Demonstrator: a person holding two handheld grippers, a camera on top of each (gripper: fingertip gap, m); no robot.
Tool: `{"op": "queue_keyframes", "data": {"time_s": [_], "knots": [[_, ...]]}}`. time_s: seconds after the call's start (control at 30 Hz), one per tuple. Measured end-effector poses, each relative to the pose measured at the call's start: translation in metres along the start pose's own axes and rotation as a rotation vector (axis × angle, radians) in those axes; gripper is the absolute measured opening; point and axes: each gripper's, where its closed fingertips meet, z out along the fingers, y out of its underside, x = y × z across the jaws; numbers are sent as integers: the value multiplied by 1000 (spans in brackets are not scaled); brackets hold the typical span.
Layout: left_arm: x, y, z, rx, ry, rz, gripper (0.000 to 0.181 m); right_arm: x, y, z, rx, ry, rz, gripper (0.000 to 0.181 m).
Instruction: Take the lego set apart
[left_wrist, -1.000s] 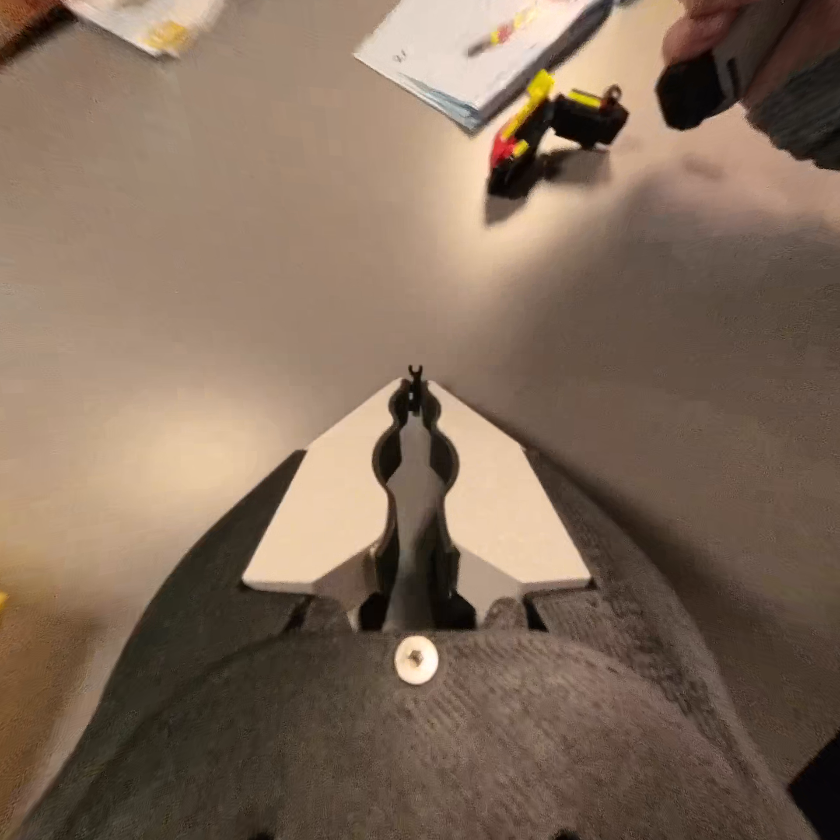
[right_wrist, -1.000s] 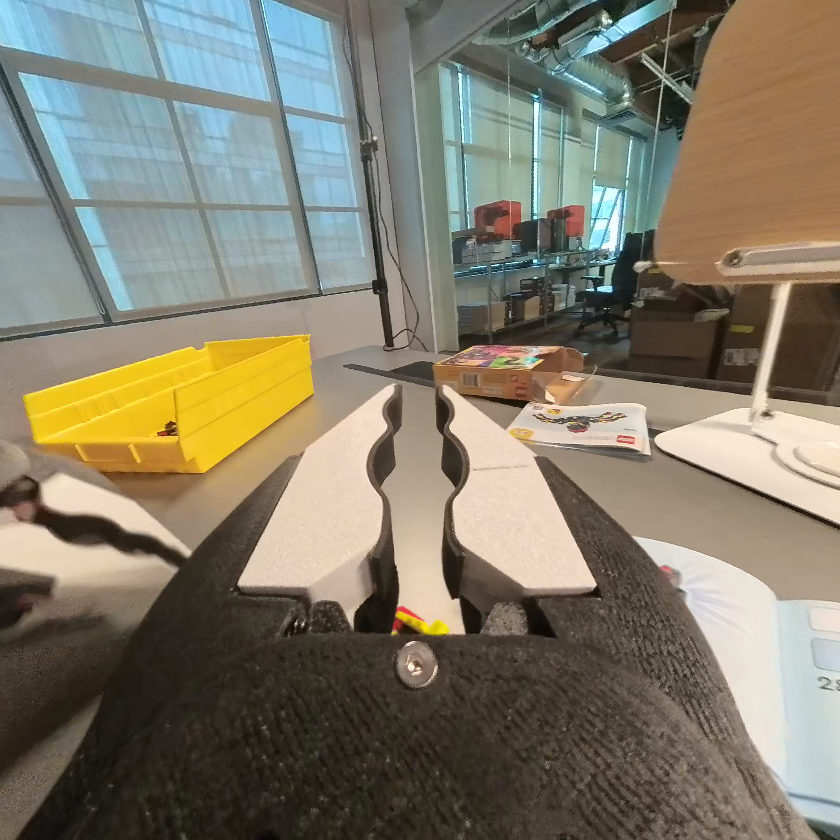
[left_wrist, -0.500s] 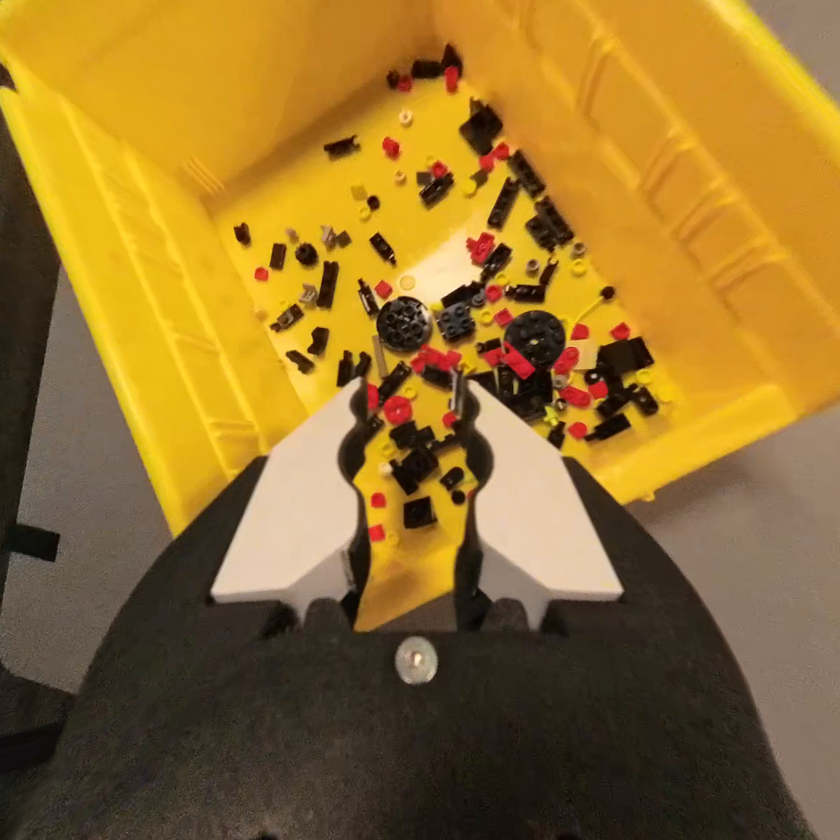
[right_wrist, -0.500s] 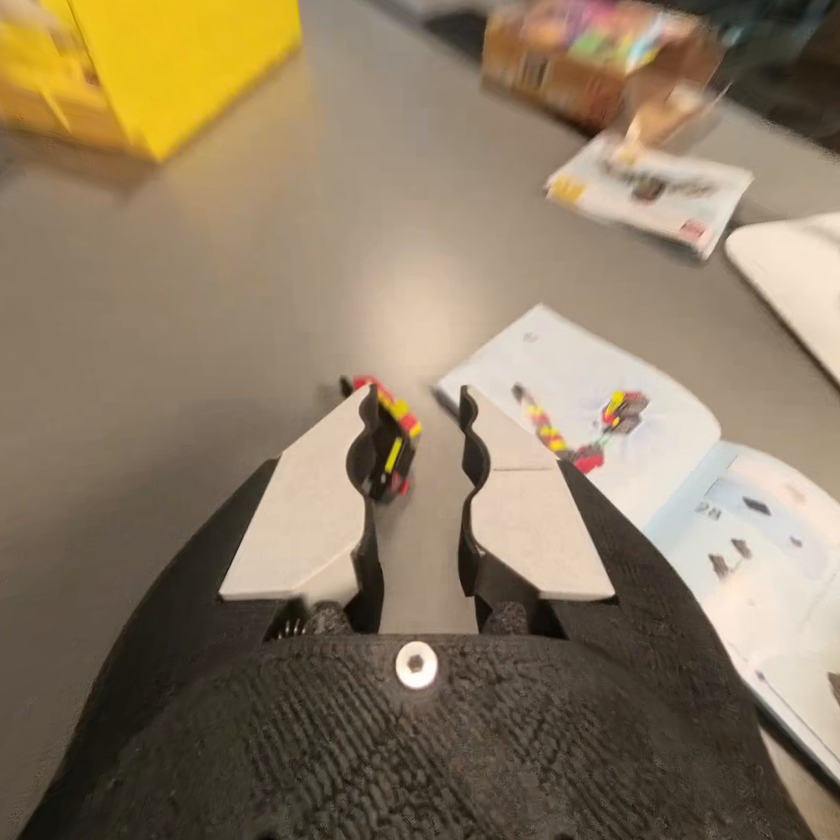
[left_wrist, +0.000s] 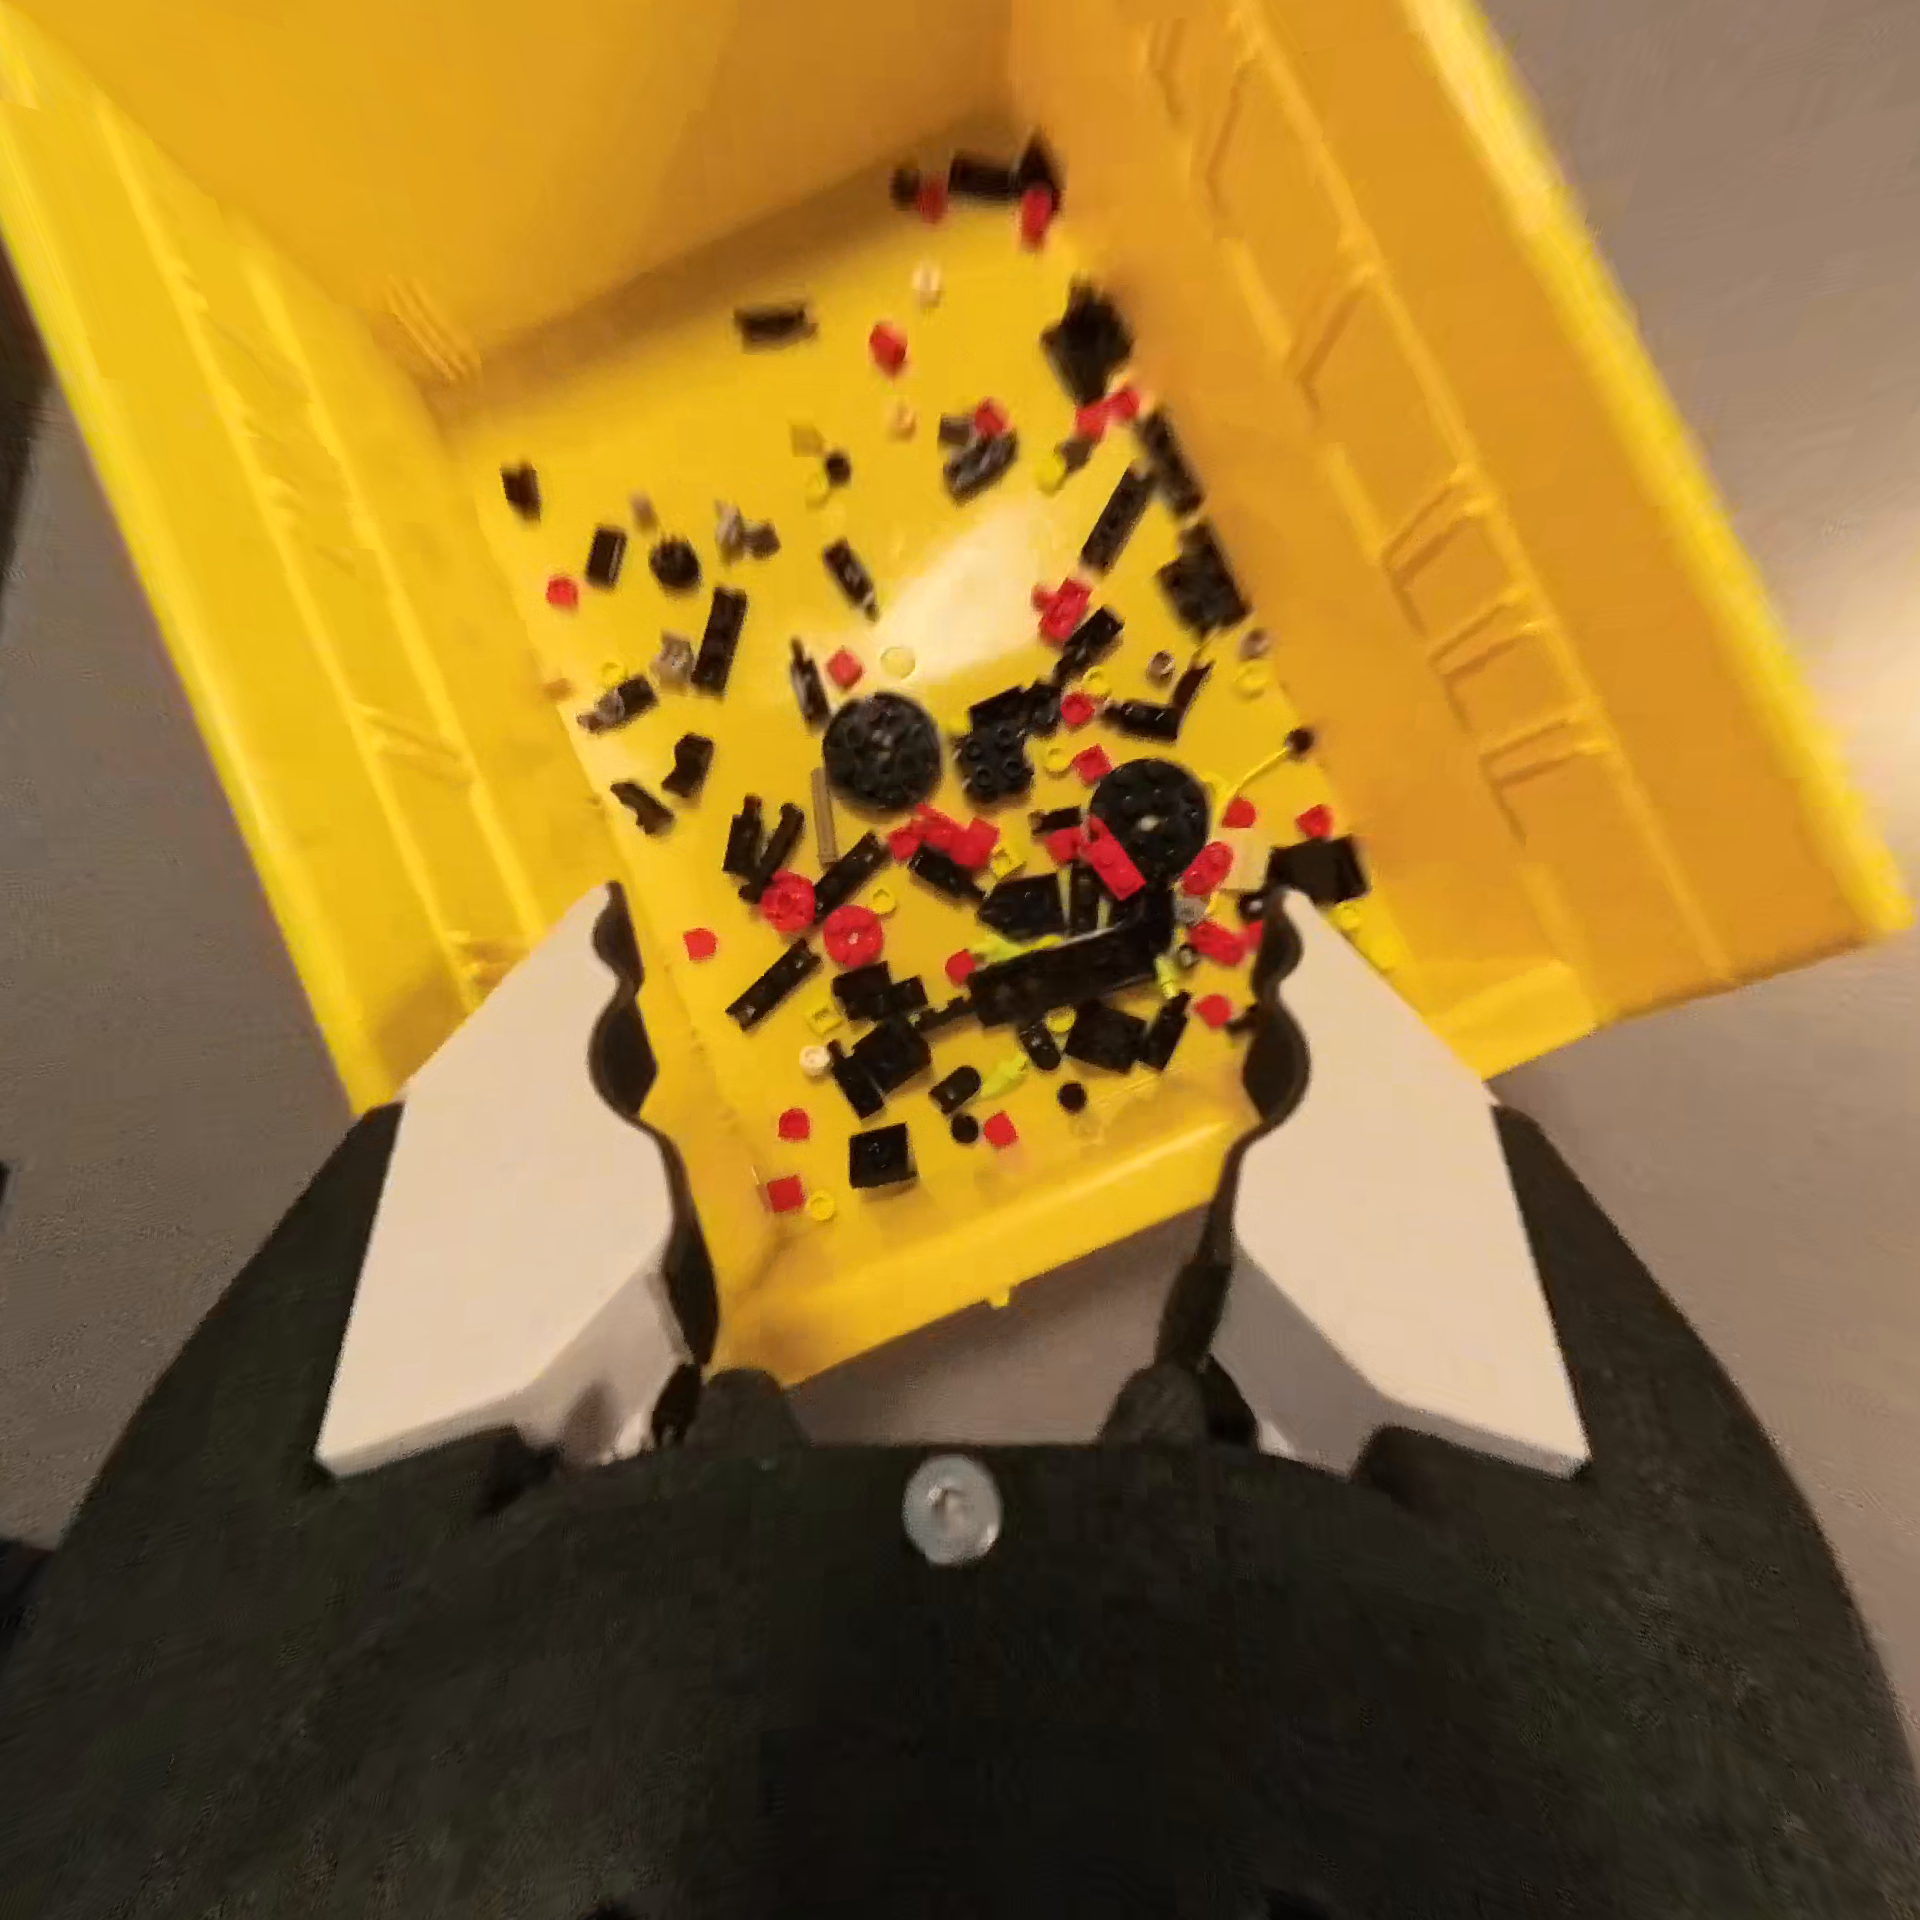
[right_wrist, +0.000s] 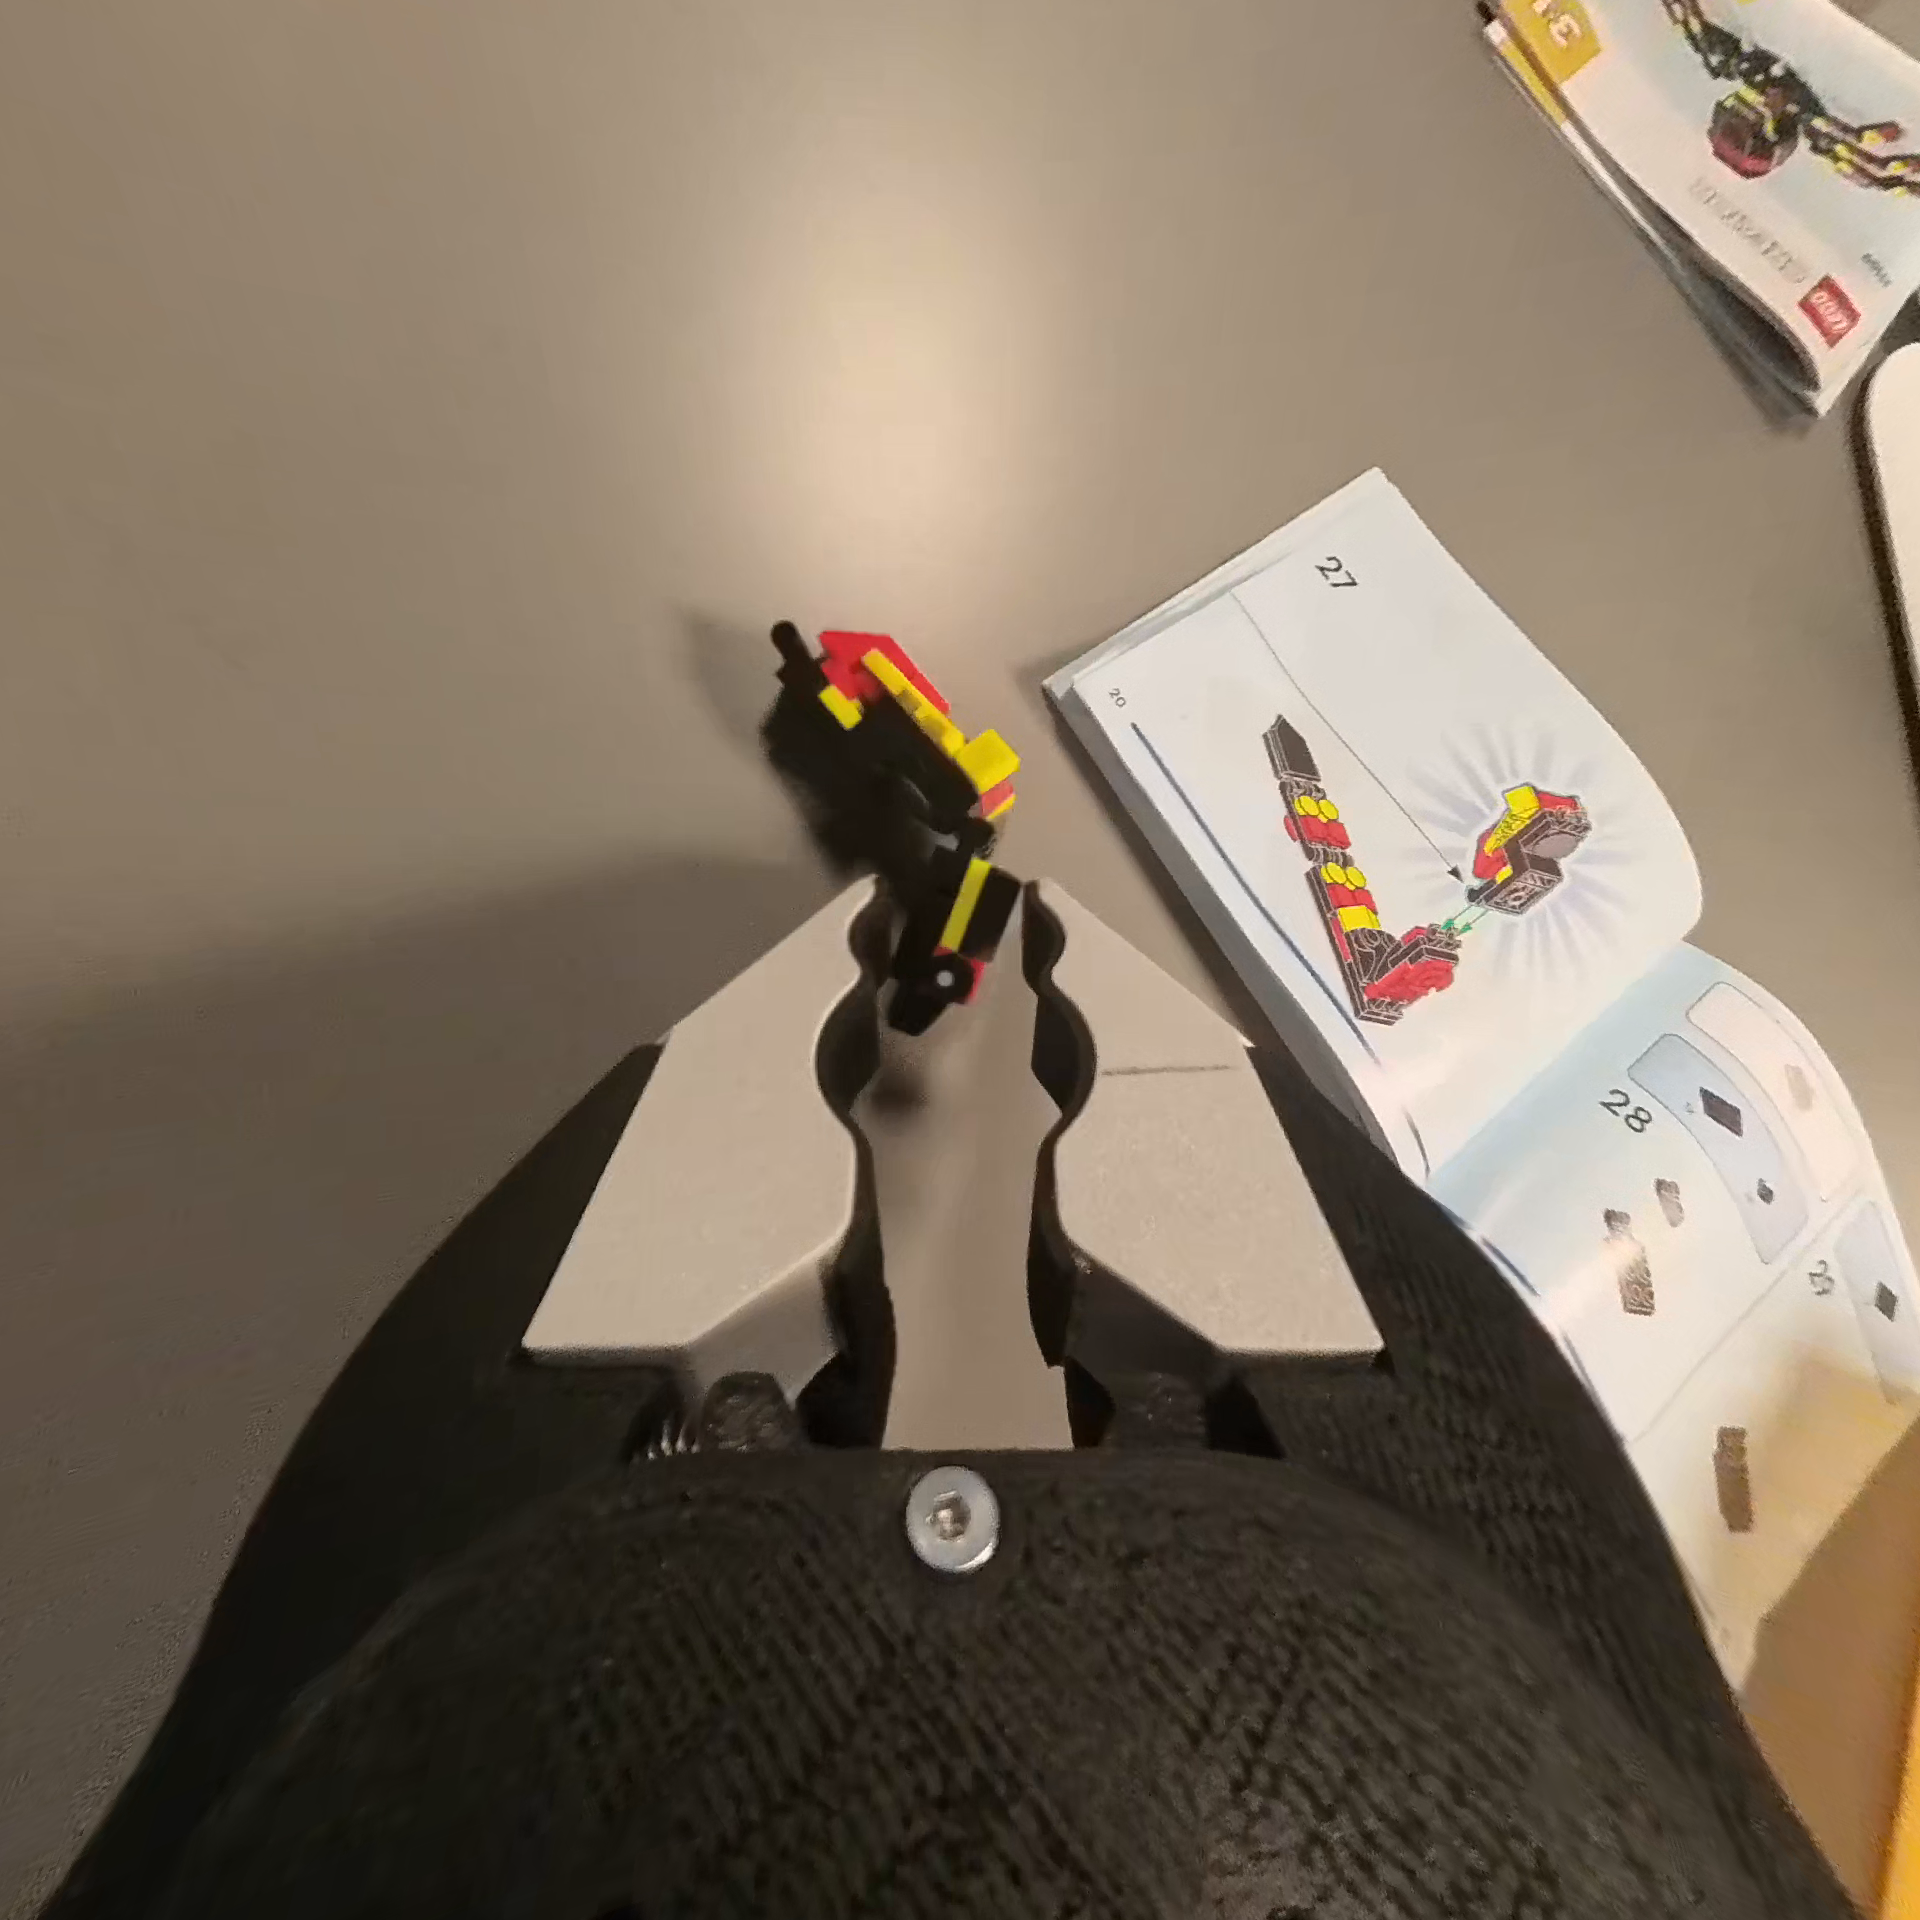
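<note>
Right gripper (right_wrist: 951, 904) has its jaws spread a bit, straddling the near end of what's left of the lego model (right_wrist: 894, 810), a bent chain of black, red and yellow bricks lying on the table (right_wrist: 416, 416). The last black block with a yellow stripe sits right between the tips, closer to the right-hand one, but I can't tell if either tip is touching it yet. Nothing is pinched so far.

Left gripper (left_wrist: 951, 914) is empty, jaws spread wide, hanging above the near corner of the yellow bin (left_wrist: 1403, 468). Down on the bin floor ahead of the tips is a scatter of loose pieces (left_wrist: 935, 831): small black plates, red round studs, a couple of black discs.

My take on doing this step right: close on the flat sides of that end block, not the hinge, since the joints look like they'd just swivel. Those scalloped black inner faces should seat a square brick fine if it sits in a notch. The left one will probably have to come over and hold the far section, because one grip can't pull studs apart.

Materials: bricks are hard glossy plastic, tiny and slippery. The table is smooth matte grey, so the model will likely skid if nudged. Just right of the right jaws lies an open instruction booklet (right_wrist: 1455, 883), thin glossy paper, with a second closed booklet (right_wrist: 1714, 187) well beyond it.
</note>
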Motion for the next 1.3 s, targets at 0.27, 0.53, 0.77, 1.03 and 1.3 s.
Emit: {"op": "queue_keyframes", "data": {"time_s": [0.27,0.53,0.77,1.03,1.3], "knots": [[262,1,-76,546,562,562,73,-2,-49,3,194,201,-279,14],[367,34,-13,548,371,1050,52,-28,-97,-1,390,407,-527,14],[366,17,-30,706,385,1079,22,-30,-109,-19,471,513,-630,14],[359,33,-32,967,140,1491,21,-52,-96,-16,479,565,-914,14],[317,19,-20,1055,22,1507,21,4,-57,-43,575,262,-375,13]]}}
